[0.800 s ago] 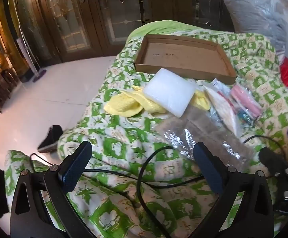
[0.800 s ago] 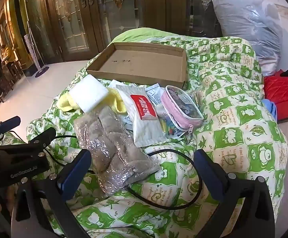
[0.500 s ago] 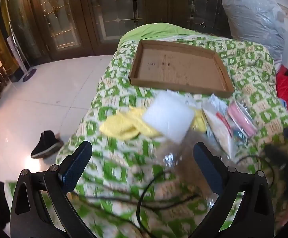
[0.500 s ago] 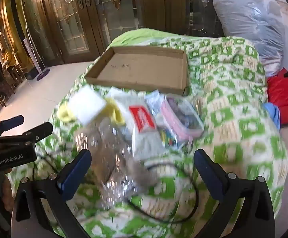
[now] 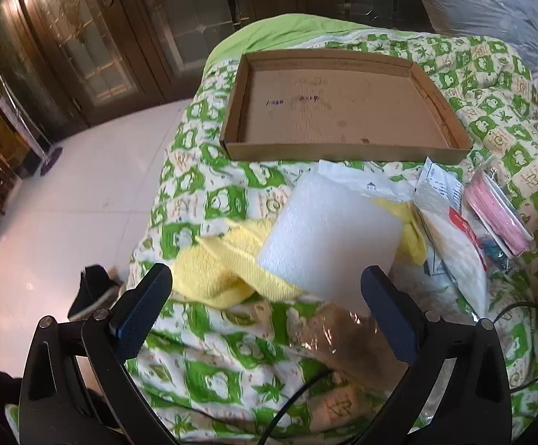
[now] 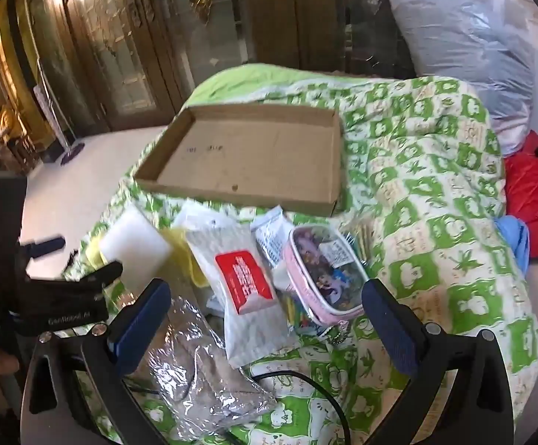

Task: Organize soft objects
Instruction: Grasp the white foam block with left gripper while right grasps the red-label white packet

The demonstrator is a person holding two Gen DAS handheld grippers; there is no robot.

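Dark wooden doors with glass panes stand behind a bed covered by a green-and-white patterned quilt (image 5: 209, 200), with pale tiled floor to its left. On the quilt lies a shallow cardboard tray (image 5: 343, 150), nothing inside it. Just in front of the tray sits a cluster of soft items: a white foam block (image 5: 328, 237) resting on a yellow cloth (image 5: 213, 278), with a white mailer bag showing behind the foam. To the right of these lie a white packet with a red label (image 6: 246, 289) and, touching it, a pink zip pouch (image 6: 324, 278) with a cartoon print. Nearest the cameras is a crinkled clear bag of brownish fabric (image 6: 202, 374), with a black cable (image 6: 306, 382) looping over the quilt beside it.

The left gripper (image 5: 269, 319) hovers above the near edge of the foam block and the clear bag, its jaws spread wide and holding nothing. The right gripper (image 6: 265, 322) hangs over the red-labelled packet and pouch, jaws likewise wide apart with nothing between them. A large grey plastic sack (image 6: 465, 44) sits at the far right, beside red fabric (image 6: 535, 189).
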